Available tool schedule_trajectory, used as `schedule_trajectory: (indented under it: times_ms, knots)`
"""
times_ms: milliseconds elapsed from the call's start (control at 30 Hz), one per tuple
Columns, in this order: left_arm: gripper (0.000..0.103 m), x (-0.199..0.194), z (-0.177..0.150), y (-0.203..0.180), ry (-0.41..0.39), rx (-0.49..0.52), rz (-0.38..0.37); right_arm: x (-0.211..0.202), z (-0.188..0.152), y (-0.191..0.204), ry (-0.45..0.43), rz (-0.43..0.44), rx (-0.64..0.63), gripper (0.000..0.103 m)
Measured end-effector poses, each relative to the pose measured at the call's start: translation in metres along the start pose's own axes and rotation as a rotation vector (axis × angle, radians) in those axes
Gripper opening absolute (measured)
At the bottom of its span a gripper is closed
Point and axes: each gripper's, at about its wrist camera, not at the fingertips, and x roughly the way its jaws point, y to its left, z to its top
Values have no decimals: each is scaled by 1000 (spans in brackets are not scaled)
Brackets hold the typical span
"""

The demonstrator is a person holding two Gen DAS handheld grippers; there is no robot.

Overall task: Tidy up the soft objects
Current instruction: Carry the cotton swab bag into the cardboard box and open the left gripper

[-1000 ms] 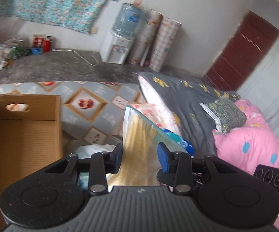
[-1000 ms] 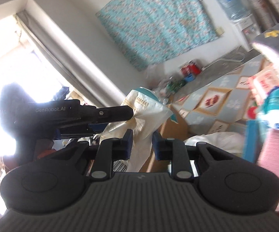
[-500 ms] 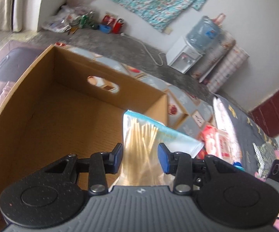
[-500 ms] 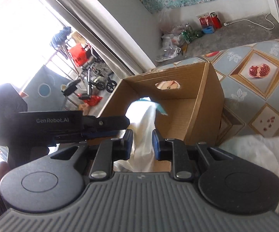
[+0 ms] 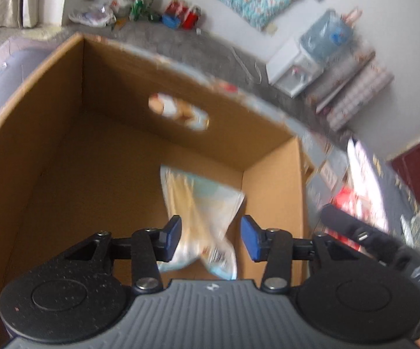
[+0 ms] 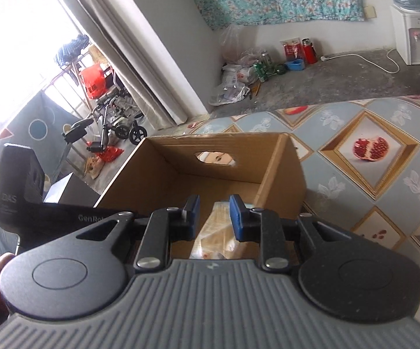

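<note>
An open brown cardboard box fills the left wrist view, and its floor is bare. A soft plastic packet, pale blue and tan, hangs blurred inside it near the right wall. My left gripper is above the box with its jaws opening. The packet is between the jaws, and the right pad stands apart from it. In the right wrist view the same box is in front of my right gripper. Its jaws are a narrow gap apart, and the packet shows through that gap, lower down.
The box sits on a mat printed with pomegranates. Bedding lies to the right. A water dispenser, bags and cans line the far wall, and a wheelchair stands outside. The left tool's black housing is close on the left.
Both grippers swung from the bedding side to over the box and tipped down. The left jaws have widened and the packet has dropped lower into the box.
</note>
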Motion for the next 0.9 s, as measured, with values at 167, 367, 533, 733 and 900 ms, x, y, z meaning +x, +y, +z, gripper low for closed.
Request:
schedule_trajectory:
  times_ms: [167, 367, 533, 733, 900]
  knots:
    - [47, 25, -7, 1, 86, 26, 48, -30, -26, -9, -18, 17, -9, 23]
    - [43, 59, 5, -1, 119, 77, 107, -53, -51, -5, -18, 41, -20, 23]
    - [38, 72, 12, -6, 117, 100, 100, -60, -51, -11, -36, 27, 2, 24]
    - [38, 79, 19, -21, 92, 169, 130, -57, -53, -18, -35, 29, 28, 24]
    - [39, 83, 22, -29, 71, 179, 144, -55, -56, -22, -33, 19, 37, 25]
